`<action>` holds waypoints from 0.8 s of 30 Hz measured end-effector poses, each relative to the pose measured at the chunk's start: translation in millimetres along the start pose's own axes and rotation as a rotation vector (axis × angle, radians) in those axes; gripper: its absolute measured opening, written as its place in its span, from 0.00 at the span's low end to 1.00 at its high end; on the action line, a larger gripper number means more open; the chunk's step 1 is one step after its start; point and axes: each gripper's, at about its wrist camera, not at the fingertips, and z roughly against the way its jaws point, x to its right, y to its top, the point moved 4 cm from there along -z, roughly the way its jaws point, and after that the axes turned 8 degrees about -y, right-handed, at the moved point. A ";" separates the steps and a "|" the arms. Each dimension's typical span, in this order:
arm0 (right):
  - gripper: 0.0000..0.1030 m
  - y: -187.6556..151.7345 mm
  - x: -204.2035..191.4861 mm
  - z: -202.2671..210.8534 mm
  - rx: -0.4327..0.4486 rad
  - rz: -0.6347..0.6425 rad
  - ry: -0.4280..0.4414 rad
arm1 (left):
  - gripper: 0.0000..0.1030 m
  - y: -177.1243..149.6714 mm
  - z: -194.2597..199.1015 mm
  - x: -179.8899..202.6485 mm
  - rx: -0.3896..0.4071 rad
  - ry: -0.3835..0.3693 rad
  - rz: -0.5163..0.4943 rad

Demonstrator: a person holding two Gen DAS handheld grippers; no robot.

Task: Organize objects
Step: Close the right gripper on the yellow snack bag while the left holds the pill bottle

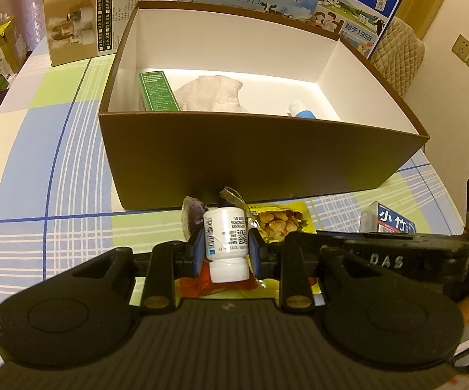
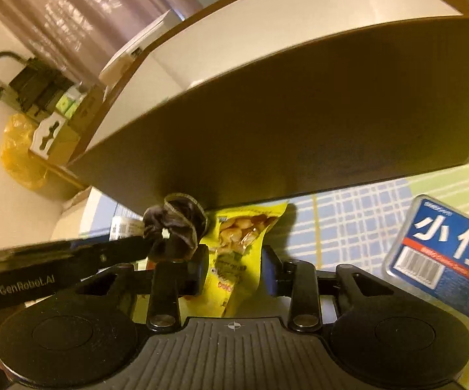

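My left gripper (image 1: 224, 247) is shut on a small white bottle (image 1: 225, 237), held cap toward the camera, just in front of the brown box (image 1: 267, 159). A yellow snack packet (image 1: 280, 222) lies on the table beneath it. In the right wrist view the packet (image 2: 237, 237) runs between the fingers of my right gripper (image 2: 234, 269), which stand apart on either side of it. A dark scrunchie (image 2: 172, 227) sits at the box's foot, next to the left gripper's arm (image 2: 55, 269).
Inside the box lie a green carton (image 1: 158, 91), a white cloth (image 1: 211, 94) and a blue-and-white bottle (image 1: 301, 112). A clear case with a blue label (image 2: 442, 256) rests to the right. Milk cartons (image 1: 351, 3) and a tan carton (image 1: 85, 22) stand behind on the checked tablecloth (image 1: 39, 149).
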 end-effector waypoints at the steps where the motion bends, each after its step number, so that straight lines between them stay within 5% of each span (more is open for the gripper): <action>1: 0.31 -1.9 -2.0 -3.1 -0.005 0.014 -0.007 | 0.22 0.0 -0.4 -0.5 -0.001 0.001 0.001; 6: 0.27 -5.5 -9.4 -11.7 0.011 0.071 -0.022 | 0.22 -1.4 -1.5 -3.4 -0.005 0.010 0.008; 16: 0.00 3.3 -6.1 -1.3 -0.030 -0.020 0.045 | 0.22 -1.1 -0.7 -4.7 0.000 0.014 0.011; 24: 0.00 9.0 -9.6 17.4 -0.043 0.027 -0.003 | 0.22 0.2 2.9 -2.0 0.011 0.015 0.006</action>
